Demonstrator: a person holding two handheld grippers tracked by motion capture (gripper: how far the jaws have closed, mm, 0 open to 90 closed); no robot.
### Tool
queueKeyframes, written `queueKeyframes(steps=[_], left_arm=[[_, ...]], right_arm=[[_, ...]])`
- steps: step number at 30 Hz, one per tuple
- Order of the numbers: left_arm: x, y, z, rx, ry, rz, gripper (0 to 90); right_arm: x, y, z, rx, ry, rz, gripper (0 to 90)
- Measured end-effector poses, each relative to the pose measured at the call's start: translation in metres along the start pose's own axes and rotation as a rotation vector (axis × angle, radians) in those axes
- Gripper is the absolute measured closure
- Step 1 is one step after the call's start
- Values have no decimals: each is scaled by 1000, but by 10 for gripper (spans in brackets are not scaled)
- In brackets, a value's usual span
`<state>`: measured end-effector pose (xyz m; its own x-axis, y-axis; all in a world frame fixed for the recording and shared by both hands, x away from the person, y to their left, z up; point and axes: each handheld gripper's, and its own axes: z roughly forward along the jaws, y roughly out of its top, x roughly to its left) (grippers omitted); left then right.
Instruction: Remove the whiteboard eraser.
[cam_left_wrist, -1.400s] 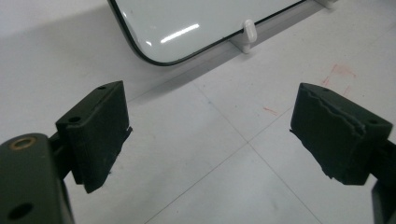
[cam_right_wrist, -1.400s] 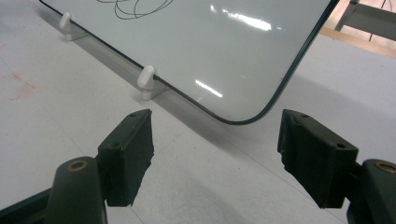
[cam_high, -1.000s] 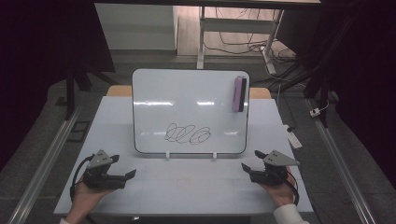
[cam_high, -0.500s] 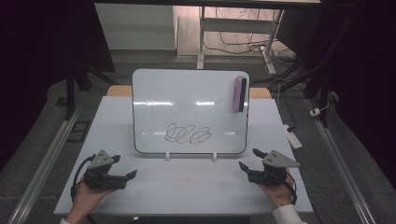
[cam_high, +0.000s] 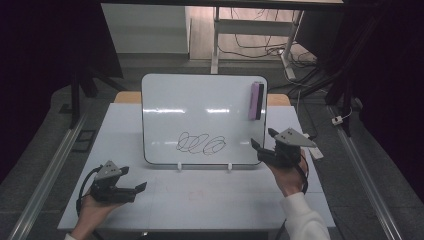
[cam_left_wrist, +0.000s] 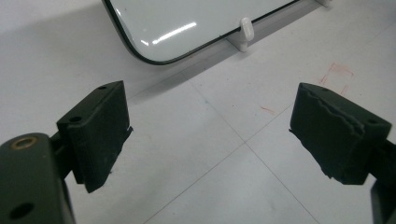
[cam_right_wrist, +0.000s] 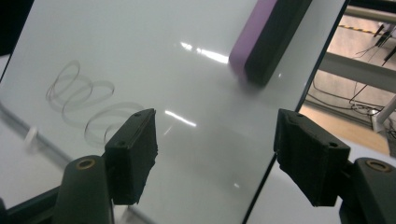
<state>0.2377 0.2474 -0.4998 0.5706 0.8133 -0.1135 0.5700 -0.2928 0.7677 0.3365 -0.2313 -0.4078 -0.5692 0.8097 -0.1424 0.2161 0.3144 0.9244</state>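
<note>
Right gripper (cam_high: 264, 142), jaws wide open, neared the eraser (cam_high: 256, 100) on the whiteboard (cam_high: 200, 115); pushing could topple it. Left gripper (cam_high: 134, 191) sat open.

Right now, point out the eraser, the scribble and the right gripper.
eraser (cam_high: 256, 100), high view, purple side.
scribble (cam_high: 200, 143), high view, middle loops.
right gripper (cam_high: 264, 140), high view, between its open jaws.
</note>
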Motion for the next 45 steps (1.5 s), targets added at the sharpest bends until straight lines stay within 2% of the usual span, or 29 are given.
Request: queueKeyframes(steps=[4, 7, 8, 11, 12, 16, 18, 21, 25, 26, 30, 35, 36, 40, 41, 42, 43, 44, 45], left_arm=[[-1, 0, 1, 2, -2, -1, 128], [0, 0, 1, 3, -3, 0, 128], [0, -1, 2, 3, -2, -1, 128], [0, -1, 2, 3, -2, -2, 128], [0, -1, 2, 2, -2, -3, 128], [0, -1, 2, 3, -3, -1, 128], [1, -1, 2, 4, -5, -1, 128], [1, -1, 2, 4, -4, -2, 128], [1, -1, 2, 1, -2, -5, 128], [1, -1, 2, 3, 0, -3, 128], [1, -1, 2, 4, 1, -2, 128], [2, -1, 2, 1, 4, -4, 128], [2, -1, 2, 1, 5, -3, 128], [2, -1, 1, -2, 3, 3, 128], [2, -1, 1, -2, 3, 3, 128], [2, -1, 1, -6, 3, 7, 130], [2, -1, 1, -6, 3, 7, 133], [1, -1, 0, -10, 3, 11, 135], [1, -1, 0, -10, 3, 11, 137]], right_arm=[[-3, 18, 12, -6, -32, 6, 304], [-5, 25, 19, -8, -44, 4, 312], [-5, 31, 25, -6, -65, 0, 322], [-7, 37, 31, -7, -80, 6, 339], [-8, 41, 38, 2, -102, 20, 361], [-10, 45, 48, 5, -110, 53, 402], [-9, 46, 51, 11, -127, 49, 426], [-8, 47, 53, 13, -153, 57, 484], [-10, 47, 52, 10, -162, 75, 548], [-11, 47, 52, 6, -154, 95, 575], [-10, 47, 51, -6, -156, 117, 634], [-6, 49, 41, -55, -152, 93, 661], [-3, 51, 35, -61, -134, 80, 664], [-2, 47, 26, -73, -76, 93, 670], [-2, 47, 26, -73, -76, 93, 670], [-2, 42, 22, -73, -38, 92, 672], [-2, 42, 22, -73, -38, 92, 672], [-1, 36, 18, -68, 3, 77, 672], [-1, 36, 18, -68, 3, 77, 672]])
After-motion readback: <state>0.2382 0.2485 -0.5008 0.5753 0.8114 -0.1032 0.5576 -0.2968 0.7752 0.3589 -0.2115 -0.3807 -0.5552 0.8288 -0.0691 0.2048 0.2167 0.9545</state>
